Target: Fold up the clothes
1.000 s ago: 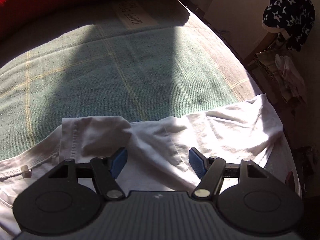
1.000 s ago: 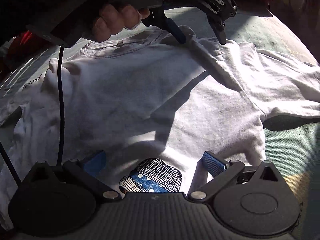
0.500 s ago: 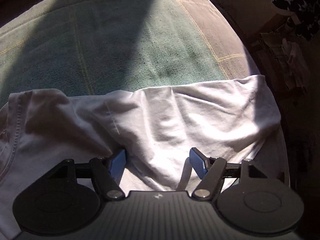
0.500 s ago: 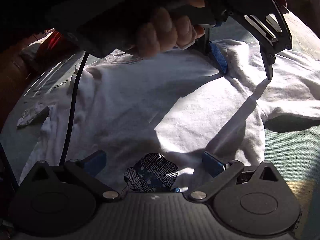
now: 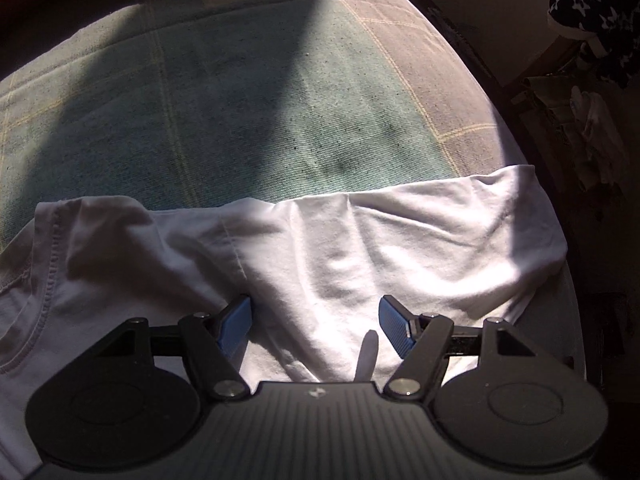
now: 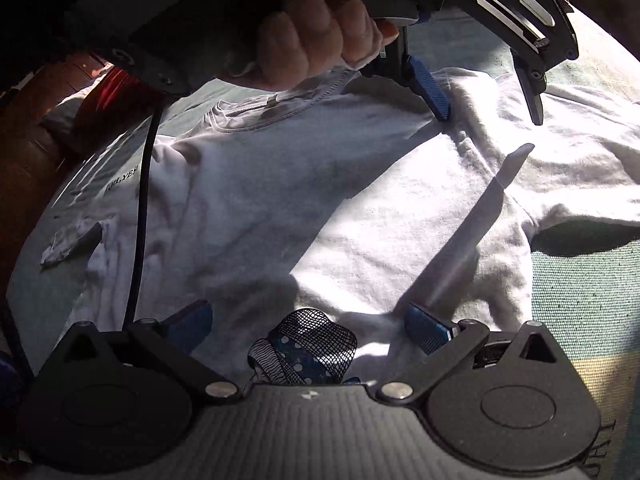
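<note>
A white T-shirt [image 6: 304, 200] lies spread face up on a green checked bed cover [image 5: 248, 112], its collar away from the right wrist camera and its printed blue-and-black netted motif [image 6: 308, 348] just in front of that camera. Strong sunlight crosses the cloth, with hard shadows over it.

The left gripper [image 6: 490, 114] points steeply down at the shirt's shoulder, near the collar, gripped by a hand [image 6: 320, 36]. Its fingers are spread: the blue-padded one touches the cloth at a small gathered ridge, while the other hangs just above the fabric, apart from it. From its own camera, a wrinkled fold of the shirt sits between the two blue pads [image 5: 236, 322], and nothing is pinched. A black cable [image 6: 142, 200] hangs from this gripper across the shirt.

The right gripper [image 6: 308, 328] is low over the lower part of the shirt, fingers spread wide on either side of the motif; whether their tips touch the cloth is hard to say from this angle.

A sleeve [image 6: 580, 192] lies out flat to the side. A dark star-patterned garment [image 5: 596, 12] lies beyond the bed.
</note>
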`<state>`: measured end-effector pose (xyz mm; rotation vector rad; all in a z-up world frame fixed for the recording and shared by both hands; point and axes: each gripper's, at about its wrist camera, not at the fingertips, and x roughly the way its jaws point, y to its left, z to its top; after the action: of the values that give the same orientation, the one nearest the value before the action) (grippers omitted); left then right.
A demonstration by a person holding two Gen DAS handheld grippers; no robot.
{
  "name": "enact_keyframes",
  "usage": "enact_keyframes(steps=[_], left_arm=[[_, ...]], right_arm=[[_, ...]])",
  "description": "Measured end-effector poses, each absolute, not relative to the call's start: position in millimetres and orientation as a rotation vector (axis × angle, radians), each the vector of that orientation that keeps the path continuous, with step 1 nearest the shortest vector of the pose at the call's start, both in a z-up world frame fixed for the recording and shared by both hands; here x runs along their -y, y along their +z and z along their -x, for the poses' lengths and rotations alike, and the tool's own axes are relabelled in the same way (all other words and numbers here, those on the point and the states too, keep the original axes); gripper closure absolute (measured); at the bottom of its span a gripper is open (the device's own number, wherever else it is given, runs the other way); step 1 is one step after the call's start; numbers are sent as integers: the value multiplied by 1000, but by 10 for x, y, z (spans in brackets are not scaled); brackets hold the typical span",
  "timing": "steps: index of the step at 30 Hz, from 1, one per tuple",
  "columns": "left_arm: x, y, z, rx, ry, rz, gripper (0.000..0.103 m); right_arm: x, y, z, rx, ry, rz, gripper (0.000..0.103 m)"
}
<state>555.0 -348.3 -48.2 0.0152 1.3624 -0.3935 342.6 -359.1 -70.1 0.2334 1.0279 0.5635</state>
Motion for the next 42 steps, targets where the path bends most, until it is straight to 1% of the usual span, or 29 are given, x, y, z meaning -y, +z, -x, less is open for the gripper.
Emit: enact_keyframes(steps=[9,17,25,31,36,42], left_arm=[[3482,-217,-5470,-1308,-421,9,34],[3630,-474,-5597,-1340,-432,5,34],[3512,-230,-5465,-1312,-432,28,34],[3600,-390,-5483,-1337,-456,15,34],[3688,-475,-5622,-1311,-446,12,34],[3520,-212,-5424,-1284,-446,8,34]], right_arm=[[3663,-716,-3452,-1043,570,-262,0],[3637,-712,-3430,-1037,566,-251,0],[3647,-717,-3450,-1044,570,-252,0],[3627,-708,-3425,-1033,576,-218,0],[3642,-718,-3418,-1025,560,-240,0],[3651,-720,-3431,-1030,552,-246,0]])
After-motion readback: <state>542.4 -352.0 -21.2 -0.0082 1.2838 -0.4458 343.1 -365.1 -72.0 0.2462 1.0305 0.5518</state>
